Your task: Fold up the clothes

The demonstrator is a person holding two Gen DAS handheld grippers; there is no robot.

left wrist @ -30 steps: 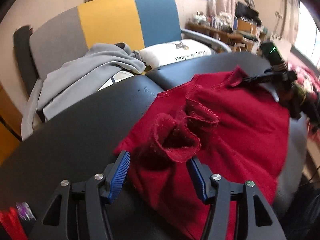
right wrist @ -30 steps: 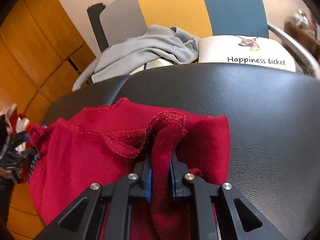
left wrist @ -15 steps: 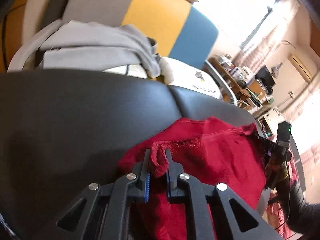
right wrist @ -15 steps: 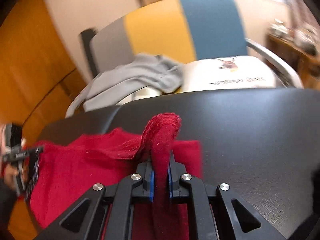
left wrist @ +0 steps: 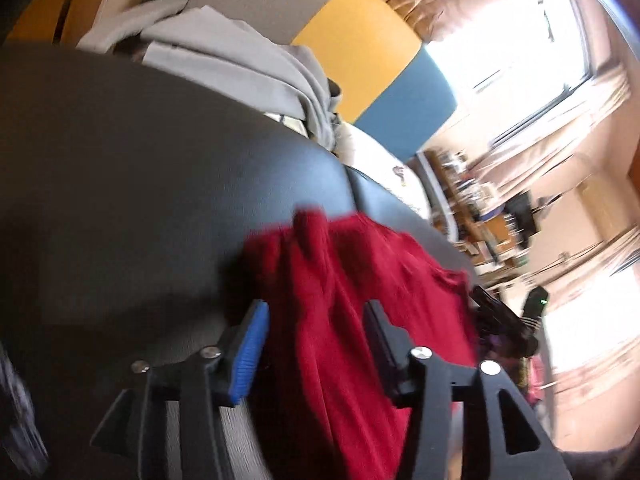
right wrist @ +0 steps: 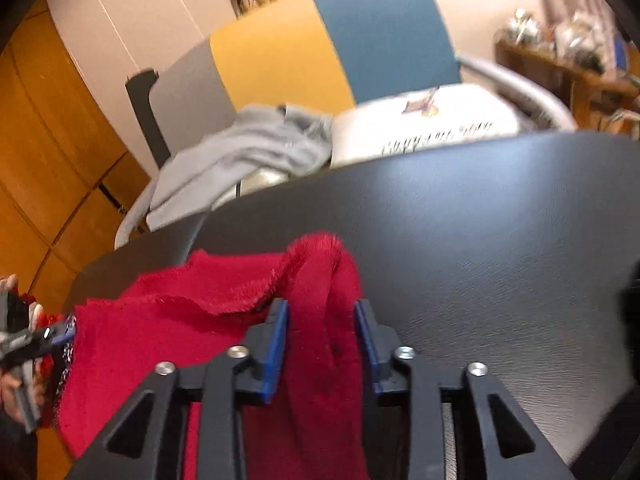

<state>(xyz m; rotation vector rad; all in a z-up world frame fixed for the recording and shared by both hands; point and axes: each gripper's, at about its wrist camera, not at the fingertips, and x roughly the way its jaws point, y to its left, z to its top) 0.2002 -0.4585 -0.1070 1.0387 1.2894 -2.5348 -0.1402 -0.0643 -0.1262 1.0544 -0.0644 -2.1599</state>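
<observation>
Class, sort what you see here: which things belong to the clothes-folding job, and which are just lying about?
Belongs to the job:
red knitted garment
left tongs, open
right tongs, open
black padded table

Just lying about:
grey sweatshirt
white printed cushion
grey, yellow and blue chair

The left gripper (left wrist: 316, 344) was a black moulded assembly. Its two fingers carried ribbed blue pads (left wrist: 250, 354) on their inner faces. Silver round-head screws (left wrist: 419, 353) fastened the finger links, and triangular cut-outs lightened the outer arms.

The right gripper (right wrist: 320, 340) was of identical construction: black frame, blue pads (right wrist: 276, 350), four silver screws (right wrist: 405, 352) in a row and triangular cut-outs. Seen from the left wrist view, its body carried a small green indicator light (left wrist: 542, 301). The hand (right wrist: 16, 384) showed bare skin.
</observation>
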